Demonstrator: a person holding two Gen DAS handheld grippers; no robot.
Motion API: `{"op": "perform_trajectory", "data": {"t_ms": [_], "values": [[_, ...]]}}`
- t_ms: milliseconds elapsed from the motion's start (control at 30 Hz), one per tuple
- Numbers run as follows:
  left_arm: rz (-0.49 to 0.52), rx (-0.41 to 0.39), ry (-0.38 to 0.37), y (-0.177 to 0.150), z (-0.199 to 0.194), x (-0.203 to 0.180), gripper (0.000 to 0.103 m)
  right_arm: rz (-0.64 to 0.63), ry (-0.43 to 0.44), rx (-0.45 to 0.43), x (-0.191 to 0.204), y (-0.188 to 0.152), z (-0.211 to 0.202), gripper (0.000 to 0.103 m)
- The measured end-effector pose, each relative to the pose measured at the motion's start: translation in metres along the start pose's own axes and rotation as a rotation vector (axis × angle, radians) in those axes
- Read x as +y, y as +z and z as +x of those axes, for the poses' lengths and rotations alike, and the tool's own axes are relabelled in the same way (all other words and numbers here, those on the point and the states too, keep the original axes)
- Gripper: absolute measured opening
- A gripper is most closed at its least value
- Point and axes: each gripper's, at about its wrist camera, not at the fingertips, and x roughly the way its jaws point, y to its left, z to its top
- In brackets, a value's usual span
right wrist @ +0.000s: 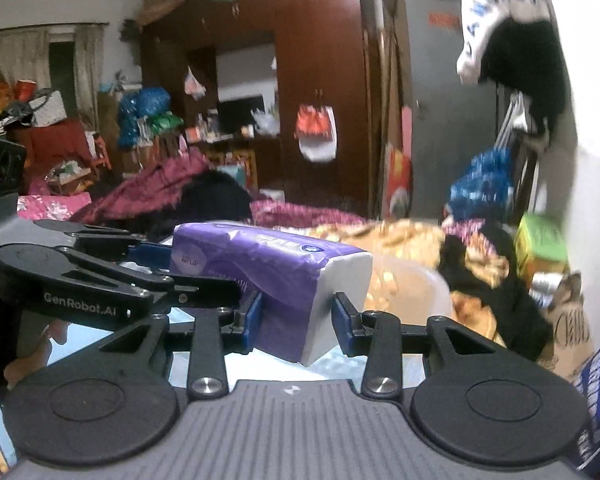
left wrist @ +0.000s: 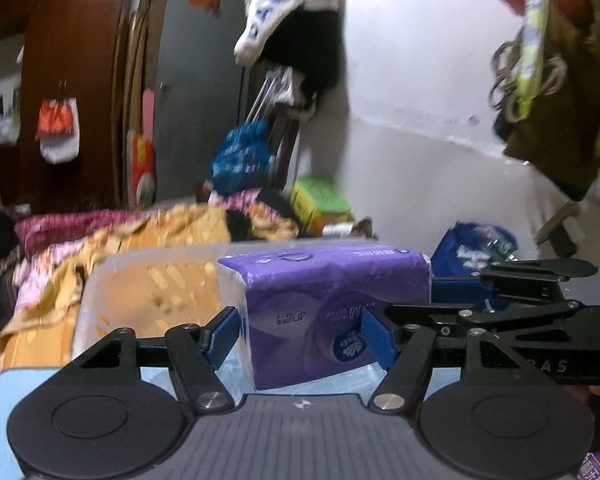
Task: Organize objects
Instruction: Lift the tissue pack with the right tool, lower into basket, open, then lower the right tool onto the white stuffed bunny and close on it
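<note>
- While both tongs hold it, one purple tissue pack (left wrist: 332, 312) hangs between them, above a translucent plastic basket (left wrist: 148, 280).
- The left tongs (left wrist: 300, 336) pinch one end of the pack across its width, with two blue pads (left wrist: 224, 334) pressed on its sides.
- The right tongs (right wrist: 296, 316) pinch the other, white end of the same pack, narrower there.
- In the left wrist view, the right tongs reach in from the right side; in the right wrist view, the left tongs reach in from the left.
- Beyond the left tongs, to their left, lies one bed with a yellow blanket (left wrist: 100, 256).
- Beyond them, to the right, sits one green box (left wrist: 320, 200) and one blue bag (left wrist: 476, 244).
</note>
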Motion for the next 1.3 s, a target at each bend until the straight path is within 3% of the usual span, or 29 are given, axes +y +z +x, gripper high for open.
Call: {"op": "perform_trajectory", "data": {"t_ms": [267, 633, 700, 800, 833, 867, 1000, 1133, 1300], "values": [[-0.086, 0.135, 0.02, 0.002, 0.025, 0.017, 0.069, 0.06, 0.016, 0.135, -0.019, -0.004, 0.01, 0.041], [-0.086, 0.181, 0.064, -0.004, 0.031, 0.02, 0.068, 0.108, 0.033, 0.229, -0.028, -0.004, 0.019, 0.041], [-0.09, 0.147, 0.066, -0.002, 0.025, 0.019, 0.073, 0.113, 0.03, 0.194, -0.03, -0.001, 0.013, 0.048], [-0.088, 0.085, 0.058, 0.002, 0.007, 0.017, 0.086, 0.107, -0.008, 0.116, -0.03, 0.002, -0.006, 0.075], [-0.084, 0.067, 0.053, 0.002, -0.001, 0.015, 0.088, 0.099, -0.024, 0.085, -0.029, 0.003, -0.015, 0.087], [-0.077, 0.051, 0.047, 0.003, -0.008, 0.012, 0.088, 0.093, -0.034, 0.059, -0.028, 0.004, -0.023, 0.092], [-0.001, -0.014, 0.063, -0.006, -0.055, -0.009, 0.088, 0.067, -0.056, -0.038, -0.014, -0.001, -0.065, 0.102], [0.056, -0.048, 0.118, -0.016, -0.113, -0.028, 0.088, -0.021, -0.131, -0.117, 0.011, -0.017, -0.117, 0.103], [0.098, -0.144, 0.153, -0.032, -0.185, -0.048, 0.093, -0.065, -0.136, -0.213, 0.033, -0.033, -0.171, 0.103]]}}
